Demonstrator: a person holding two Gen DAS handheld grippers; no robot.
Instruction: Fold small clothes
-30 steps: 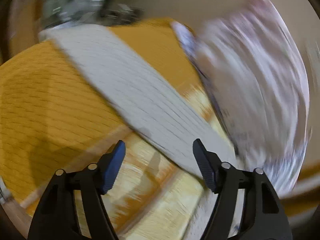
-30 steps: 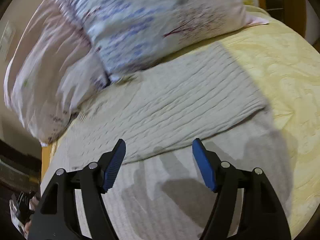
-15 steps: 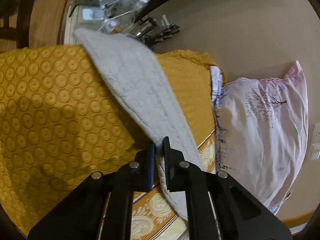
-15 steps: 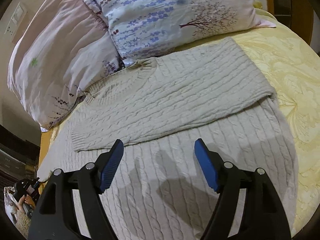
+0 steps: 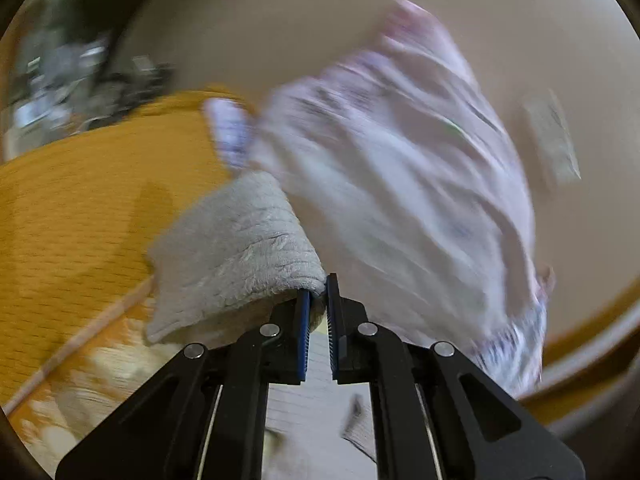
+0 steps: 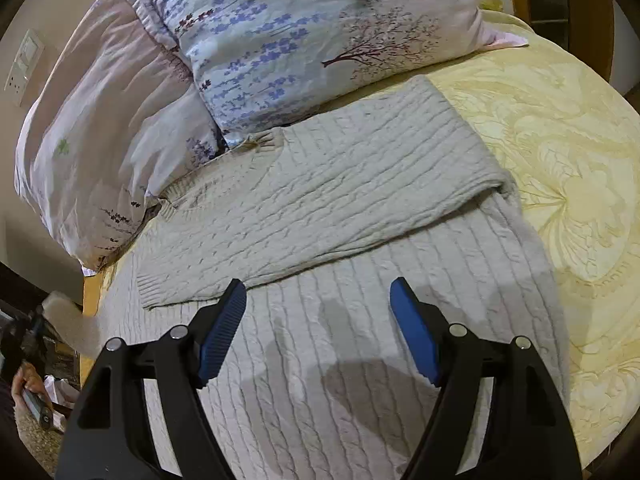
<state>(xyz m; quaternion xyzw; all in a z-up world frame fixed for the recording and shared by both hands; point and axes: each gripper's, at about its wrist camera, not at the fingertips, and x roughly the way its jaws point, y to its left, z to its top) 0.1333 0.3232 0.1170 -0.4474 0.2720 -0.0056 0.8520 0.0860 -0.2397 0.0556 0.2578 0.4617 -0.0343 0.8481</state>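
My left gripper is clamped on the edge of the sweater's left sleeve, and the knit now bunches up over the blue pads in a soft hump. Half a second ago that sleeve lay stretched long across the orange bedspread; now it is lifted and doubled toward me — so the sleeve fold is under way, not finished. The left view is smeared by motion, which suits a swing across the bed.

My right gripper hovers with its jaws wide and nothing between them, above the sweater. It has barely shifted since a moment ago. The sweater lies flat on the yellow bedspread, the right sleeve already folded across the chest with its cuff pointing left.

Beyond the collar sit two floral pillows, their lower edges touching the neckline.

I judge the next need is to lay the left sleeve over the body without dragging the torso askew — the free right gripper could pin the cloth.
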